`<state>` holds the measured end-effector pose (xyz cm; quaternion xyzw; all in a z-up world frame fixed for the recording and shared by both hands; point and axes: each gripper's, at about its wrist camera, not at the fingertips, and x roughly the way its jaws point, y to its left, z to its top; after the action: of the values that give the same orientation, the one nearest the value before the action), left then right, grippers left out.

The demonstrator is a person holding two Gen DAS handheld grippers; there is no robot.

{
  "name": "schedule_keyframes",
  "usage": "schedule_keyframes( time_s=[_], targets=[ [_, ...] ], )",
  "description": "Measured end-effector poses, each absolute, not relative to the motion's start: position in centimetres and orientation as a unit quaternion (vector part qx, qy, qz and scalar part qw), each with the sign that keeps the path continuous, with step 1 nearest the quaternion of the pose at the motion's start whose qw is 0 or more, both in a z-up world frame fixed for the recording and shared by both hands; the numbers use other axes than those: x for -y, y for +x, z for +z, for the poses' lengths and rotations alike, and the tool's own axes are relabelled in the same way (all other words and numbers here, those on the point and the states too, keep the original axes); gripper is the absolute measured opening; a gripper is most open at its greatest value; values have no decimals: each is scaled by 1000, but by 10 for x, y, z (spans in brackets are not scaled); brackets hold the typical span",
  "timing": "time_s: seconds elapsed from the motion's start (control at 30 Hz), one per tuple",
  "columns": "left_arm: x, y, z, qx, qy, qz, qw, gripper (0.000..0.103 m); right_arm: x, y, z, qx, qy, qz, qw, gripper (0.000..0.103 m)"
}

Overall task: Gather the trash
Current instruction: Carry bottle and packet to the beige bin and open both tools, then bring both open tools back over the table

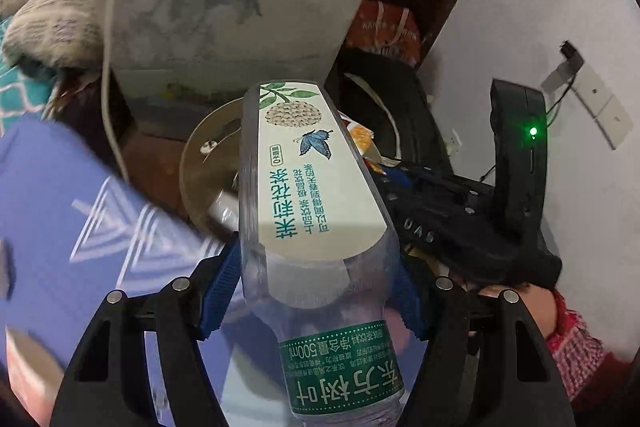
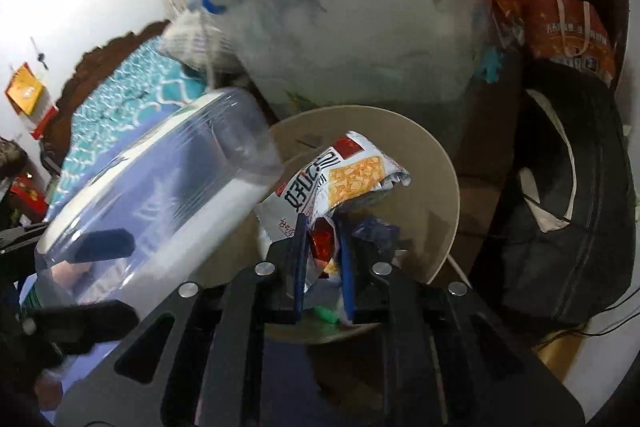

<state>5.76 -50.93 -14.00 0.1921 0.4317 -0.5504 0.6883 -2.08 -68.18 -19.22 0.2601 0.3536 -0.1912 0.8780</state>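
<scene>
While the snack wrapper (image 2: pixel 352 175) hangs over the tan bin (image 2: pixel 440 163), the right gripper (image 2: pixel 324 259) has its blue pads parted — the crumpled foil sits between them, and whether they grip it I cannot tell. Beside it, the left gripper (image 1: pixel 312 291) is clenched on a clear plastic bottle (image 1: pixel 308 187), base toward the bin — a lidded storage tub (image 2: pixel 360 27) stands behind.

Both fisheye views are dim and bluish, with black corners and lines bowed hard toward the rim. The white wall (image 1: pixel 520 27) catches the most light, while the clutter below it sinks into shadow. Motion blur smears the purple cloth (image 1: pixel 80 195) and the storage bin (image 2: pixel 360 27). A green indicator light (image 1: pixel 533 132) glares brightly. Fine detail is soft and noisy throughout
</scene>
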Motion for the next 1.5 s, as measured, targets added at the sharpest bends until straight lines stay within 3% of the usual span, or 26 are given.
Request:
schedule_keyframes(
  time_s=[0.07, 0.17, 0.37, 0.67, 1.0, 1.5],
  targets=[
    [521, 60, -143, -429, 209, -531, 701, 80, 681, -24, -192, -346, 262, -209, 876, 43],
    [521, 66, -137, -419, 203, -520, 716, 80, 685, -32, -188, -321, 271, -223, 880, 66],
    [474, 72, -114, -403, 161, -516, 738, 80, 657, -56, -159, -264, 273, -238, 894, 66],
    [340, 56, -100, -365, 116, -461, 801, 80, 548, -83, -148, -220, 297, -195, 908, 66],
    [214, 39, -91, -334, 83, -379, 859, 80, 448, -91, -142, -218, 318, -164, 908, 76],
    [135, 36, -84, -297, 56, -328, 895, 80, 378, -73, -106, -220, 272, -115, 930, 84]
  ],
)
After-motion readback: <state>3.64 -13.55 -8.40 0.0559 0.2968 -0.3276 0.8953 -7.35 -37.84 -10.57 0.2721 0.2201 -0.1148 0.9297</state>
